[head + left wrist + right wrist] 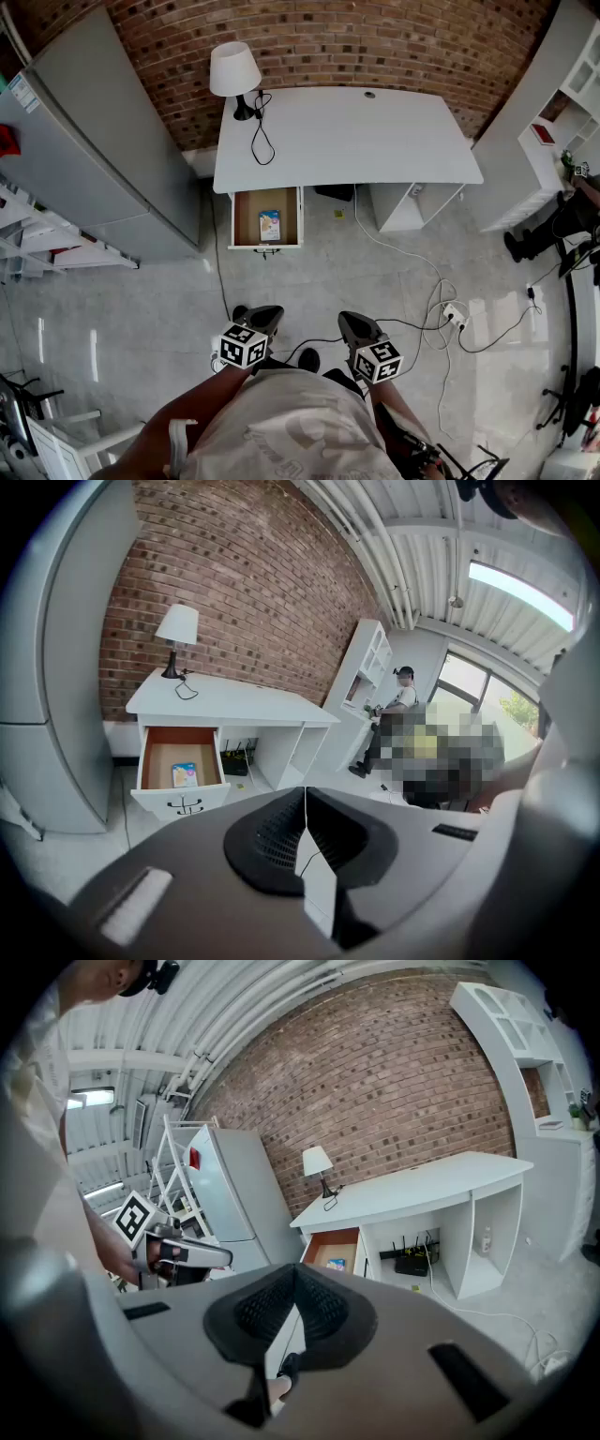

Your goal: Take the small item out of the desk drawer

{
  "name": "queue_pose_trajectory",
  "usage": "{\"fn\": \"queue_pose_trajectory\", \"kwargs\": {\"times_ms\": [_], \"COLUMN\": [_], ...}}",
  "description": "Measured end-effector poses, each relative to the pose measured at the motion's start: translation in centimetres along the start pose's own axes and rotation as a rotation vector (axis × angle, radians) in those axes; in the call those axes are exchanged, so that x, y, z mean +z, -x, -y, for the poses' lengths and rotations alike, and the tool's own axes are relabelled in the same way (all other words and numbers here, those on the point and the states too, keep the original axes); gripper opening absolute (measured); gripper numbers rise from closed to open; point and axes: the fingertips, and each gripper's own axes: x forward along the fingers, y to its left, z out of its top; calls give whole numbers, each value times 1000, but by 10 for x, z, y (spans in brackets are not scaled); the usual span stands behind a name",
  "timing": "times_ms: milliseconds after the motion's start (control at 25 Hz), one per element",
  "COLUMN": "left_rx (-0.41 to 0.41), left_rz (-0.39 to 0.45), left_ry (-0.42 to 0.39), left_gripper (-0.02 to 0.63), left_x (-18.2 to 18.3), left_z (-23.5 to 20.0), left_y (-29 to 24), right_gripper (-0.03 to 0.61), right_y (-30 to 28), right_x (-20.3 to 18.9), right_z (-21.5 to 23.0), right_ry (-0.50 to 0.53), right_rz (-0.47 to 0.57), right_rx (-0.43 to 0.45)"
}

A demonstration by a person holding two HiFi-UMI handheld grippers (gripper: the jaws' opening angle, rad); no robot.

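Step in hand: approach. The left gripper [266, 313] and right gripper [353, 324], both with jaws together and empty, are well apart from the open desk drawer [266, 247], where the small item [270, 225], a flat blue-and-white packet, lies. Next move, as judged: step forward over bare floor, part one gripper's jaws, and descend inside the drawer walls, avoiding the floor cables [441, 309] at right.

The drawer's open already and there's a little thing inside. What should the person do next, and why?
Probably step closer to the desk, bringing one gripper toward the open drawer. The small packet lies inside it, but the left tongs and right tongs are both shut, empty and far back from it, so nothing can be picked up from here.
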Motion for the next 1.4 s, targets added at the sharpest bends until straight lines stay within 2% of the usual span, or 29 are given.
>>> {"fn": "queue_pose_trajectory", "kwargs": {"times_ms": [320, 600, 1000, 1240, 1400], "left_rx": [47, 109, 113, 117, 130], "left_rz": [20, 37, 74, 86, 91], "left_ry": [8, 72, 59, 49, 51], "left_gripper": [6, 6, 6, 6, 6], "left_x": [-14, -31, -14, -6, -7], "left_z": [20, 13, 15, 18, 17], "left_y": [33, 51, 50, 47, 49], "right_gripper": [6, 6, 6, 6, 6], "right_y": [14, 4, 3, 3, 2], "right_x": [-15, -18, -1, -3, -5], "right_z": [-28, -48, -35, -27, -29], "right_ry": [11, 42, 54, 23, 42], "right_rz": [-21, -36, -18, -32, -48], "right_rx": [73, 146, 126, 117, 124]}}
